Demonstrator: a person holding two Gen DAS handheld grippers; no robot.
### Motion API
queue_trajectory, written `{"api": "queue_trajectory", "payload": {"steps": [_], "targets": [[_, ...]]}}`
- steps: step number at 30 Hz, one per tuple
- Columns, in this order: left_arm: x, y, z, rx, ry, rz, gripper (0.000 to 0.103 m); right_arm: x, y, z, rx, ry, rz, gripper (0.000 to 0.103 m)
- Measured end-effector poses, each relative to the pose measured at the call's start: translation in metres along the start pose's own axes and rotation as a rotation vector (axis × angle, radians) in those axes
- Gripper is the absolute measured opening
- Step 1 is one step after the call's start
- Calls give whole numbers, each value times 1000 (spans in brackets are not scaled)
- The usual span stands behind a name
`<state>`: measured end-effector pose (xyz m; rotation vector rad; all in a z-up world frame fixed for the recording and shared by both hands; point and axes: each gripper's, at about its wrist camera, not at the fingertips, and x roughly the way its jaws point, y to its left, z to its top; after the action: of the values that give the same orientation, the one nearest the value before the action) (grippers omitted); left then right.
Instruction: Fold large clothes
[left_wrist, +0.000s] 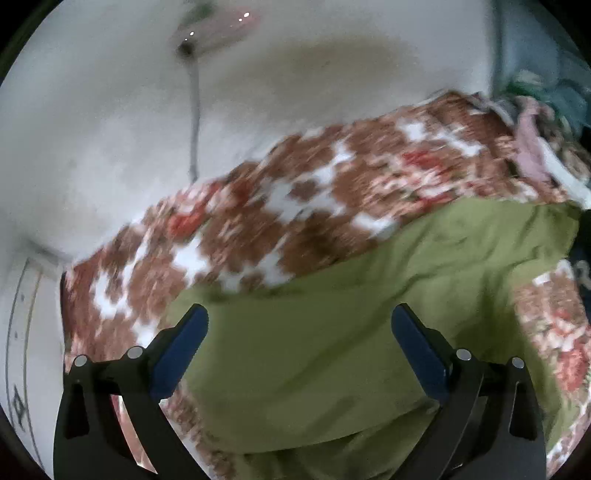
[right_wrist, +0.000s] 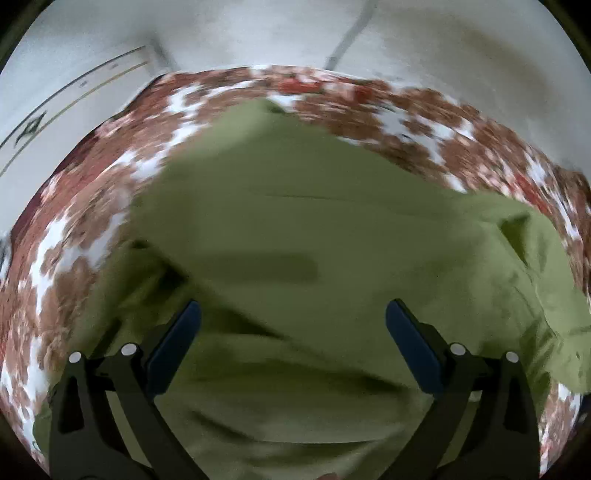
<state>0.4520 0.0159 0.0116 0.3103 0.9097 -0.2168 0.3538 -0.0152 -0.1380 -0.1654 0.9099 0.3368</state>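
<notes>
While both show green garment (right_wrist: 295, 229), only left shows teal cloth (left_wrist: 535, 66).

Floral bedcover against a pale wall

A brown, white and red floral bedcover (left_wrist: 280, 206) spreads below a whitish wall (left_wrist: 92, 110); crumpled teal and pink cloths (left_wrist: 535, 110) lie at its far right corner.

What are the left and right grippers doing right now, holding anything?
Left gripper: open, holding nothing, above the green garment.
Right gripper: open, holding nothing, above the same garment.
</notes>
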Motion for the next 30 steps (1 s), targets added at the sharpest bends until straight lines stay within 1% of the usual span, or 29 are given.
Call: {"api": "queue_trajectory", "payload": {"steps": [3, 6, 9, 12, 14, 16, 20, 23, 25, 26, 29, 30], "targets": [[40, 28, -32, -97, 77, -32, 98, 4, -47, 8, 40, 1, -31, 98], [80, 37, -66, -158, 132, -65, 98, 12, -81, 16, 32, 0, -62, 98], [102, 34, -91, -167, 144, -65, 98, 29, -106, 14, -4, 17, -98, 98], [119, 33, -113, -168, 147, -70, 98, 46, -125, 0, -6, 57, -85, 98], [134, 33, -126, -168, 171, -85, 98, 53, -137, -11, 13, 73, -66, 98], [149, 34, -139, -161, 210, -67, 98, 54, -146, -20, 14, 55, -58, 98], [160, 40, -156, -173, 240, -44, 98, 63, -175, -44, 64, 104, -13, 98], [161, 47, -161, -179, 249, -38, 98, 57, -185, -51, 27, 100, 1, 98], [157, 52, -163, -174, 251, -19, 98, 52, -192, -54, 5, 100, -9, 98], [156, 54, -163, -176, 254, -9, 98, 48, -202, -57, 12, 102, -35, 98], [147, 60, -165, -210, 258, 10, 98, 38, -231, -64, 62, 128, -66, 98], [142, 59, -165, -223, 253, 10, 98, 33, -241, -66, 89, 133, -59, 98]]}}
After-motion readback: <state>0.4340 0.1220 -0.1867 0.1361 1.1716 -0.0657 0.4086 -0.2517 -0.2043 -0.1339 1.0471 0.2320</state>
